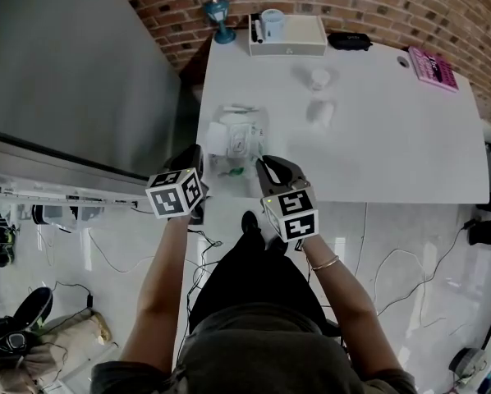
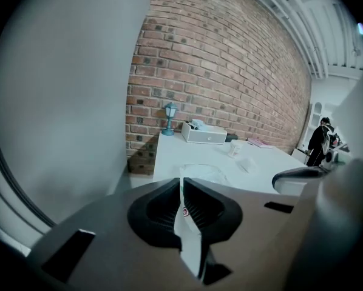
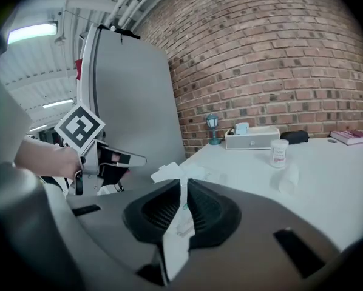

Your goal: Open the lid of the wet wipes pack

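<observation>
— What was worn?
— A dark top [image 1: 254,359], black trousers [image 1: 250,277] and a thin bangle [image 1: 324,263] were seen.
— The left gripper [image 2: 183,187] and right gripper [image 3: 184,190]?
— Black ribbed fingers [image 2: 160,208] and black-and-white marker cubes [image 1: 176,193] were noted.

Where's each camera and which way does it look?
Head view: on the person's head, looking down at the table; arms, left gripper and right gripper show.
Left gripper view: rides that gripper, faces the brick wall; its jaws pinch the wipes pack.
Right gripper view: rides that gripper, faces the wall too; the left hand shows.
Both gripper views share the white box.
</observation>
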The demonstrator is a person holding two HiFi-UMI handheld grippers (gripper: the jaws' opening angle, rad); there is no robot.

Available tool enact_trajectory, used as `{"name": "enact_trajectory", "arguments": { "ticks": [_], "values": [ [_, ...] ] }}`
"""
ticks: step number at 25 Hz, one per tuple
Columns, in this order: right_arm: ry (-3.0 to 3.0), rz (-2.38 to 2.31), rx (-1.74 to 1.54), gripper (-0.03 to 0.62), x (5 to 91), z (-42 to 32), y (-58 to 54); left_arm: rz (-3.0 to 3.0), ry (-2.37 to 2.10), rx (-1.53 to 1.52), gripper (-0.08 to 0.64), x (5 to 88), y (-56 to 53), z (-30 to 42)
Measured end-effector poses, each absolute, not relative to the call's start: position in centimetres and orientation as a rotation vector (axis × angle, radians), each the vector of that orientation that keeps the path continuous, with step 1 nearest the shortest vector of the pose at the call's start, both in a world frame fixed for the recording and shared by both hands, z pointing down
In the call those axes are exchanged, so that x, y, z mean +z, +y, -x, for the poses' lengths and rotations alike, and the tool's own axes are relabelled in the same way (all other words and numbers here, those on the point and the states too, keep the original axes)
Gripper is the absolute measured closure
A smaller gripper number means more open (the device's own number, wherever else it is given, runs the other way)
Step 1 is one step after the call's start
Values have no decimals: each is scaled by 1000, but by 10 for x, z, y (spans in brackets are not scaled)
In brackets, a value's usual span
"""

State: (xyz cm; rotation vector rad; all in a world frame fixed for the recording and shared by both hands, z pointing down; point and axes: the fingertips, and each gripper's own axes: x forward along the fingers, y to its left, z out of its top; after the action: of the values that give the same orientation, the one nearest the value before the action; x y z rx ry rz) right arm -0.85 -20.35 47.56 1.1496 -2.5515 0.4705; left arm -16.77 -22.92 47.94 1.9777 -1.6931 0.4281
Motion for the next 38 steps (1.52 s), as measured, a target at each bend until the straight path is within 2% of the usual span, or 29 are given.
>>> {"name": "enact_trajectory", "arguments": {
  "ticks": [14, 38],
  "values": [
    [-2562, -1286, 395, 584, 426, -36, -200, -2049, -1739, 387, 528, 456, -199, 155],
    [-2569, -1388, 385, 586, 403, -84, -168, -2092, -1760, 308, 528, 436, -160, 144]
  ]
}}
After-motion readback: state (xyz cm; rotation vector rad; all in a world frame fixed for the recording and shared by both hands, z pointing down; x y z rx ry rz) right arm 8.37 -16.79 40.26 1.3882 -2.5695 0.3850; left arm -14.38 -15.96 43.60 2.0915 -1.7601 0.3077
